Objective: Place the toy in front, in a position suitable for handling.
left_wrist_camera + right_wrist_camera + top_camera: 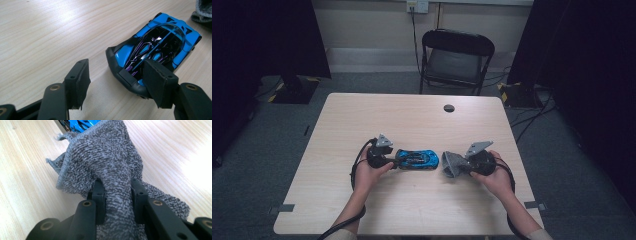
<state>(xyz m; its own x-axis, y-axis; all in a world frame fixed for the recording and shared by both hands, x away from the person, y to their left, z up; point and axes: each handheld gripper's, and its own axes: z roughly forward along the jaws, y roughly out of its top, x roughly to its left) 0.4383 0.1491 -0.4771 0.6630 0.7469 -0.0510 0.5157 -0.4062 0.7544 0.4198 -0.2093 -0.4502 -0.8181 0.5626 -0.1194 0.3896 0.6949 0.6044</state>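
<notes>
two handheld grippers meet at a blue toy car and a grey cloth on a wooden table.

nearest, the left gripper (388, 161) spreads its jaws wide at the 9 o'clock end of the blue toy car (417, 159); in the left gripper view one jaw overlaps the car's black tail. the right gripper (460, 165) clamps a grey terry cloth (452, 164) just beside the car's 3 o'clock end. the light wooden table (412, 120) stretches beyond, with a black folding chair (455, 60) at 12 o'clock.
</notes>
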